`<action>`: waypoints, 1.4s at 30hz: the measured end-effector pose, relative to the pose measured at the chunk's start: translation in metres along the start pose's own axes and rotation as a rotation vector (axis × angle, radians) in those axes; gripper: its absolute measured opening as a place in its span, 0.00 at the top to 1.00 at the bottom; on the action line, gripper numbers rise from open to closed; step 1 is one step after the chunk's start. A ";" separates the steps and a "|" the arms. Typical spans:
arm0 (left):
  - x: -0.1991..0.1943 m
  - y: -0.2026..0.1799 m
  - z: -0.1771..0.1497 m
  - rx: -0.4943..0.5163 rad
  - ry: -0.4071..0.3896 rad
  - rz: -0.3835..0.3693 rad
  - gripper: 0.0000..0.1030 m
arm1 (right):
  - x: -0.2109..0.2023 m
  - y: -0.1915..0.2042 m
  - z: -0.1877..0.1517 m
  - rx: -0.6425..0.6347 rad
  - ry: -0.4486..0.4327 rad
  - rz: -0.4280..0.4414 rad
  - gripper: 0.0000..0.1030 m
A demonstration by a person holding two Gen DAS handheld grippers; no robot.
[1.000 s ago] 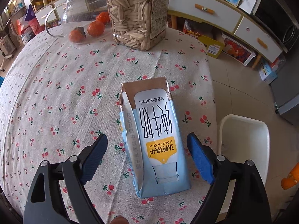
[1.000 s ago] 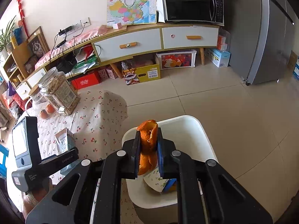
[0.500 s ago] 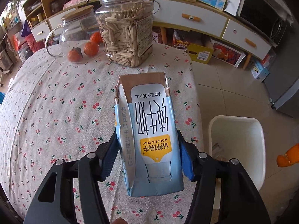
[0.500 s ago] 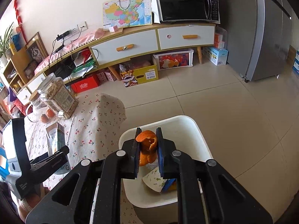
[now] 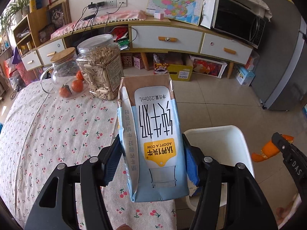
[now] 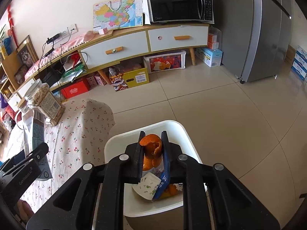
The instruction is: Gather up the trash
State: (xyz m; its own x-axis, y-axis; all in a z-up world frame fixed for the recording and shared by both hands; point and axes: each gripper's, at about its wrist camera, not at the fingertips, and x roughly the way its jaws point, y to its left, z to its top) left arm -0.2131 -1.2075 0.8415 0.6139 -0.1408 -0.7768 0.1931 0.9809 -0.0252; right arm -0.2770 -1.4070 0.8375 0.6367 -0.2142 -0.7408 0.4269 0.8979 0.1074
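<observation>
My left gripper [image 5: 151, 163] is shut on a light blue milk carton [image 5: 153, 134] and holds it above the table's right edge, beside the white trash bin [image 5: 241, 140]. The carton also shows at the left of the right wrist view [image 6: 37, 134]. My right gripper [image 6: 152, 149] is shut on a piece of orange peel [image 6: 151, 151] and holds it over the white trash bin [image 6: 117, 143]. The peel shows at the right of the left wrist view [image 5: 268, 149]. The bin holds a paper cup [image 6: 146, 186], a blue wrapper and more peel.
The table has a cherry-print cloth [image 5: 48, 126]. At its far side stand a clear jar of seeds [image 5: 99, 67], a glass jar with a wooden lid [image 5: 61, 65] and some tangerines [image 5: 71, 88]. A long sideboard [image 6: 144, 40] and a grey fridge [image 6: 264, 28] stand beyond the tiled floor.
My left gripper closed on the milk carton and lifted it off the table toward the bin. My right gripper lowered the orange peel nearer the bin.
</observation>
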 end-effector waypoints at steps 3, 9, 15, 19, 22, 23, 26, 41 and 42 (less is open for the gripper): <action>-0.006 -0.014 0.000 0.027 -0.014 -0.025 0.44 | 0.002 -0.012 0.001 0.038 -0.014 -0.042 0.44; -0.011 -0.046 0.003 0.082 -0.027 -0.072 0.44 | -0.006 -0.044 0.004 0.111 -0.070 -0.162 0.31; -0.014 -0.083 0.003 0.142 -0.036 -0.120 0.44 | -0.014 -0.078 0.005 0.190 -0.110 -0.272 0.13; -0.013 -0.107 0.003 0.178 -0.037 -0.149 0.43 | -0.018 -0.101 0.004 0.237 -0.121 -0.332 0.07; -0.011 -0.123 0.004 0.207 -0.030 -0.181 0.42 | -0.018 -0.115 0.003 0.252 -0.122 -0.364 0.07; -0.012 -0.128 0.005 0.213 -0.029 -0.190 0.36 | -0.018 -0.118 0.003 0.252 -0.120 -0.372 0.07; -0.016 -0.138 0.006 0.212 -0.038 -0.216 0.22 | -0.019 -0.123 0.003 0.240 -0.124 -0.408 0.07; -0.099 -0.047 -0.018 0.206 -0.236 -0.049 0.07 | -0.109 -0.025 -0.027 0.104 -0.292 -0.320 0.07; -0.102 -0.035 -0.023 0.197 -0.241 -0.042 0.07 | -0.115 -0.016 -0.034 0.101 -0.303 -0.321 0.07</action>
State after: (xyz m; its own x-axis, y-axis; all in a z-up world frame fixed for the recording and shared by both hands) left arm -0.3001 -1.2239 0.9076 0.7617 -0.2316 -0.6052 0.3525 0.9318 0.0870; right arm -0.3787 -1.3833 0.8980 0.6147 -0.5920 -0.5212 0.6844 0.7288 -0.0206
